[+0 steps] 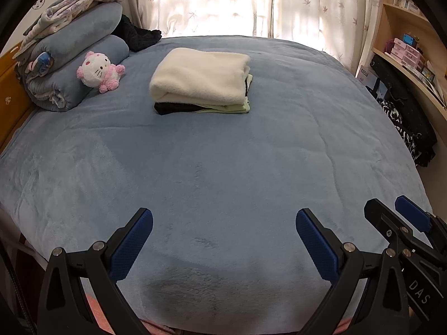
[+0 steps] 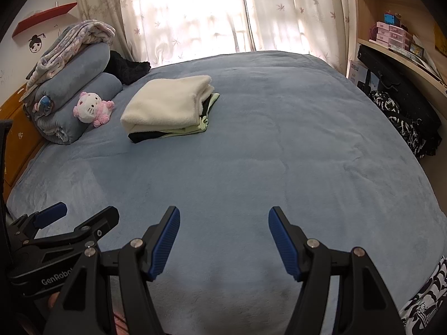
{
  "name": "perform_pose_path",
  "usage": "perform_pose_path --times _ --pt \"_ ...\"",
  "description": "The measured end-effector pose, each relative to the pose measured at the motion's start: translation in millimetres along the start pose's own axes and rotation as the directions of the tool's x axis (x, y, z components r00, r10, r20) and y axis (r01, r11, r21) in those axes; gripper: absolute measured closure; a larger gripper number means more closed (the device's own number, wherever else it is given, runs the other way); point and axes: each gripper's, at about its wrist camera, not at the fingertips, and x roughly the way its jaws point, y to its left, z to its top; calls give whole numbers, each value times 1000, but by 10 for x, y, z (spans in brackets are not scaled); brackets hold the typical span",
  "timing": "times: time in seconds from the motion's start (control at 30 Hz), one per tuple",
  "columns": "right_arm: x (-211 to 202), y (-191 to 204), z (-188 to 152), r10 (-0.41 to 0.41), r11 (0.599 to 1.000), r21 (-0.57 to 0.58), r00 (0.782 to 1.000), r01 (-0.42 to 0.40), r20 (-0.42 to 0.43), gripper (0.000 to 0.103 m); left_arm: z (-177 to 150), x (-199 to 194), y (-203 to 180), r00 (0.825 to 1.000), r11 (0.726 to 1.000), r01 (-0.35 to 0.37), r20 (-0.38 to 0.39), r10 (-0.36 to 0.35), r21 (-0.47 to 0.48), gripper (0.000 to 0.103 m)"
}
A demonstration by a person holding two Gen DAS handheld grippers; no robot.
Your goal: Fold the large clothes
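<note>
A stack of folded clothes lies on the blue bed: a cream fleece on top, a pale green piece and a black piece under it. It also shows in the right wrist view. My left gripper is open and empty over the near part of the bed. My right gripper is open and empty beside it, and shows at the right edge of the left wrist view. A black-and-white patterned cloth hangs at the bed's near right corner.
Rolled blue blankets and a pink cat plush sit at the far left by the orange headboard. A dark garment lies behind them. Curtains close the far side. Shelves and a black bag stand right.
</note>
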Motion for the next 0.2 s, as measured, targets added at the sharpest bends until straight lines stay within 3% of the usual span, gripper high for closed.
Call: perform_pose_path --times 0.2 --pt "16 57 9 -5 1000 -7 1000 5 -8 37 -25 9 9 1000 1000 -1 -7 1 -8 2"
